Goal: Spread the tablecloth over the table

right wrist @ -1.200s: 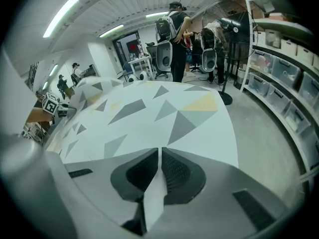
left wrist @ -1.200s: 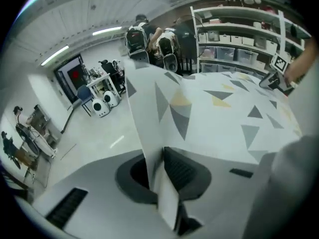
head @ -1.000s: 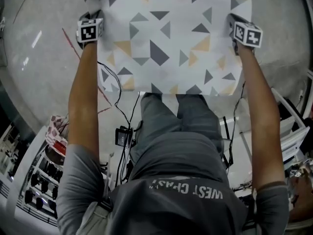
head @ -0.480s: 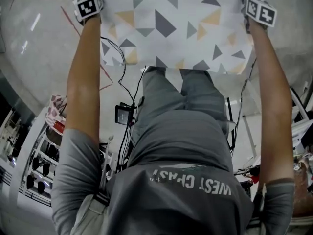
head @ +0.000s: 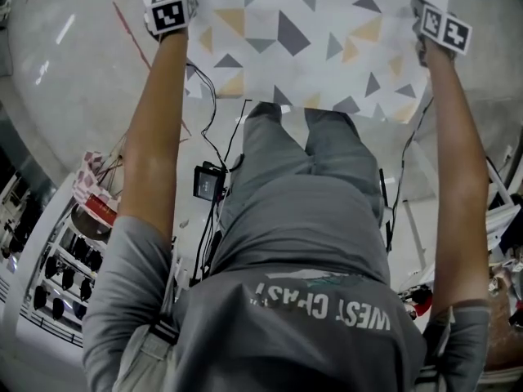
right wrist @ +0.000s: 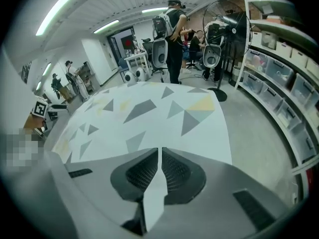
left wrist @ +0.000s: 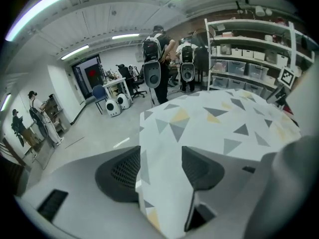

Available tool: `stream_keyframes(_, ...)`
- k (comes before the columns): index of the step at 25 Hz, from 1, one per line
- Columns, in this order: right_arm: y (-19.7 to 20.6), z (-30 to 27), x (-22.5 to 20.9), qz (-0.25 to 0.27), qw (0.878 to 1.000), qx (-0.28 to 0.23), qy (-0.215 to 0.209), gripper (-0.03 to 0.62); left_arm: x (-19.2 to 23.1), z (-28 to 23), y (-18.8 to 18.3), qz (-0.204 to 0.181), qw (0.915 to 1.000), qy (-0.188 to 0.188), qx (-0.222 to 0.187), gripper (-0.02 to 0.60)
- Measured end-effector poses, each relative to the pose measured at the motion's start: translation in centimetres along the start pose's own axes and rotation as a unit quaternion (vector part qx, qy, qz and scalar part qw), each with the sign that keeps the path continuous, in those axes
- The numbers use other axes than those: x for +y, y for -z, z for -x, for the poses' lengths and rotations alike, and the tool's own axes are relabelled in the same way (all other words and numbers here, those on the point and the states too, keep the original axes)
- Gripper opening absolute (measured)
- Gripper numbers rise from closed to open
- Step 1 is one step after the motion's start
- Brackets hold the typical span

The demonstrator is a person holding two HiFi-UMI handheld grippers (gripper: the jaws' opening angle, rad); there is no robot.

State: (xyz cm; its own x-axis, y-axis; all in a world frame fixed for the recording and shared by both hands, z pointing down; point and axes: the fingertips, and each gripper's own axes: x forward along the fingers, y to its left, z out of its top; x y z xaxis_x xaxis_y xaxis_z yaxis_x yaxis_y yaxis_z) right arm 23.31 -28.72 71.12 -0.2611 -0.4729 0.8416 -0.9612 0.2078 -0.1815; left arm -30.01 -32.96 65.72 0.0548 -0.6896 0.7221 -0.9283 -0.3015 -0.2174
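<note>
Far edge of white triangle-patterned tablecloth (head: 319, 31) beyond my head view, left tongs (left wrist: 162, 166) opening around one corner, right tongs (right wrist: 160, 171) clenched on another.

1. The grey shirt (head: 319, 309) carries pale printed capitals, seen upside down from the head view. "WEST" reads plainly; the word beside it looks like "COAST", but a crease makes its letters less sure.
2. The left marker cube (head: 170, 15) shows a black-and-white square code, a pattern rather than lettering.
3. The right marker cube (head: 445, 29) shows two such code squares side by side.
4. The left gripper view catches one square marker (left wrist: 286, 76) at its right edge, and the right gripper view another (right wrist: 39, 107) at its left edge.
</note>
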Motion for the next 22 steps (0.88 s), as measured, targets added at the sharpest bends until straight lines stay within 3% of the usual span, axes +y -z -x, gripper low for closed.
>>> stream_keyframes(4,-2.8,3.0,3.3,0.004,0.999,-0.038,-0.018,0.027,-1.2,3.7,-3.3,-0.007,0.9986,0.016,-0.050,0.237)
stream_keyframes(7,-5.2,6.1,6.7,0.011,0.996,-0.077,-0.038,0.009,-2.1,6.7,-5.3,-0.013,0.9956,0.039,-0.084,0.183)
stream_keyframes(10,-6.9,9.8,11.0,0.022,0.992,-0.111,-0.062,0.009,-3.0,10.8,-7.8,-0.014,0.9889,0.066,-0.132,0.020)
stream_keyframes(15,-9.0,17.0,18.4,0.044,0.979,-0.167,-0.108,0.009,-4.9,18.5,-12.6,-0.033,0.9702,0.113,-0.212,0.000)
stream_keyframes(22,-11.5,29.2,28.6,0.106,0.949,-0.256,-0.152,0.009,-7.0,30.3,-18.2,-0.042,0.9355,0.176,-0.304,0.000)
